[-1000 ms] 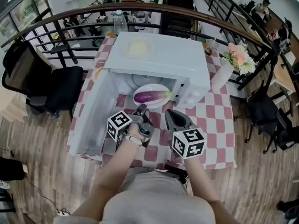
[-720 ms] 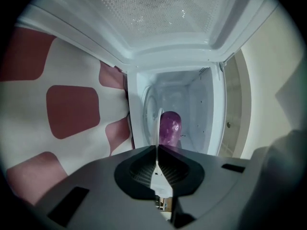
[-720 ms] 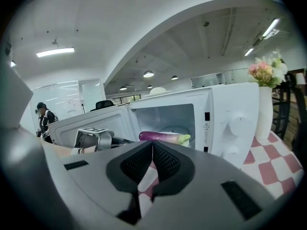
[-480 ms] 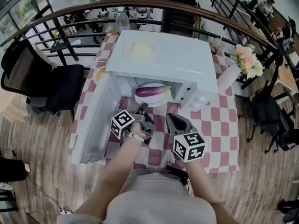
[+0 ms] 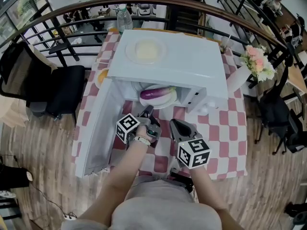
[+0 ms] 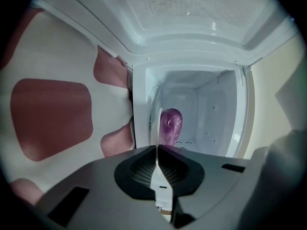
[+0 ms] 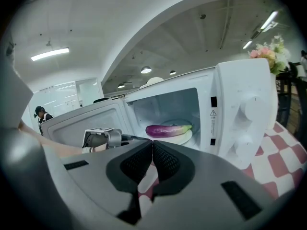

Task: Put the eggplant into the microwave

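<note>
1. The microwave (image 5: 168, 61) stands on the checked worktop (image 5: 225, 128), its opening facing the person.
2. Its door (image 5: 98, 123) is swung wide open to the left. If anything is left to do, it is probably only to shut this door, which the task does not ask for.
3. The left gripper (image 5: 147, 110) has its jaws closed. It sits just in front of the opening, with its tip close to the plate's near rim. I cannot tell whether it touches the rim.
4. The right gripper (image 5: 173, 123) is also closed, on nothing, and hangs over the worktop, apart from the microwave.
5. A white plate (image 5: 165, 102) lies inside the microwave.
6. The eggplant (image 5: 156, 93) lies lengthwise on that plate, free of both grippers, so the placing itself looks done.
</note>
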`<action>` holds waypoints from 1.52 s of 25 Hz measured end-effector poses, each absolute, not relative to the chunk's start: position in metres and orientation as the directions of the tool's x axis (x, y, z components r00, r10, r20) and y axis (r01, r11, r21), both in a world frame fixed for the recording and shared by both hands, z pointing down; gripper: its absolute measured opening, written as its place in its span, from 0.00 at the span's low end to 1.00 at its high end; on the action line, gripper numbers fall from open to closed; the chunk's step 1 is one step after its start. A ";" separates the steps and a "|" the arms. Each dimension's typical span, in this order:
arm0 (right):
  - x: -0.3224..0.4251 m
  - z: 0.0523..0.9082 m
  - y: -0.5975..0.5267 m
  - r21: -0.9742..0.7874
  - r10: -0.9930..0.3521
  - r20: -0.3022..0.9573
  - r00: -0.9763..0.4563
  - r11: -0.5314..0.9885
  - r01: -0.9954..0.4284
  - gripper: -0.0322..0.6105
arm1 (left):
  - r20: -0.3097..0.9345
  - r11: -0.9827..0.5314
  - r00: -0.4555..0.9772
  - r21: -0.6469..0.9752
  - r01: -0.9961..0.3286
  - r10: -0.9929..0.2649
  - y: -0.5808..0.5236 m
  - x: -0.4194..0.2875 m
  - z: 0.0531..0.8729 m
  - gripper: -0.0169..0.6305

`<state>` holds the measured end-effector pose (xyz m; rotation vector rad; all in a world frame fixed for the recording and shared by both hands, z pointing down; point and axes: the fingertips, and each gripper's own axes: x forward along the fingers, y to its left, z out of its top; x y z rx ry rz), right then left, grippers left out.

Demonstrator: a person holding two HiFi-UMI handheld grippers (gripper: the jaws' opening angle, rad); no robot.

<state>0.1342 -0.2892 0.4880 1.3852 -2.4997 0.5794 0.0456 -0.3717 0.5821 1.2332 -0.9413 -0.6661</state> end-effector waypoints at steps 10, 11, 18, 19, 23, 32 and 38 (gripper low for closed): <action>0.132 0.504 -0.290 -0.243 -0.740 0.413 -0.530 0.471 -0.848 0.09 | 0.234 0.242 0.440 0.969 -0.038 -0.867 -0.385 0.042 0.587 0.05; 0.132 0.505 -0.290 -0.244 -0.739 0.417 -0.530 0.471 -0.848 0.09 | 0.236 0.245 0.437 0.969 -0.037 -0.868 -0.387 0.042 0.586 0.05; 0.136 0.507 -0.292 -0.254 -0.741 0.422 -0.523 0.457 -0.852 0.09 | 0.238 0.249 0.430 0.968 -0.033 -0.871 -0.400 0.042 0.583 0.05; 0.137 0.507 -0.292 -0.256 -0.741 0.421 -0.522 0.455 -0.853 0.09 | 0.237 0.250 0.428 0.968 -0.028 -0.872 -0.401 0.042 0.583 0.05; 0.138 0.509 -0.293 -0.257 -0.741 0.425 -0.519 0.451 -0.855 0.09 | 0.240 0.259 0.428 0.966 -0.014 -0.871 -0.405 0.044 0.584 0.05; 0.136 0.515 -0.290 -0.260 -0.732 0.437 -0.522 0.453 -0.853 0.09 | 0.282 0.292 0.429 0.955 -0.045 -0.858 -0.411 0.040 0.588 0.05; 0.127 0.515 -0.287 -0.261 -0.718 0.440 -0.540 0.473 -0.842 0.09 | 0.357 0.355 0.409 0.931 -0.084 -0.840 -0.412 0.039 0.589 0.05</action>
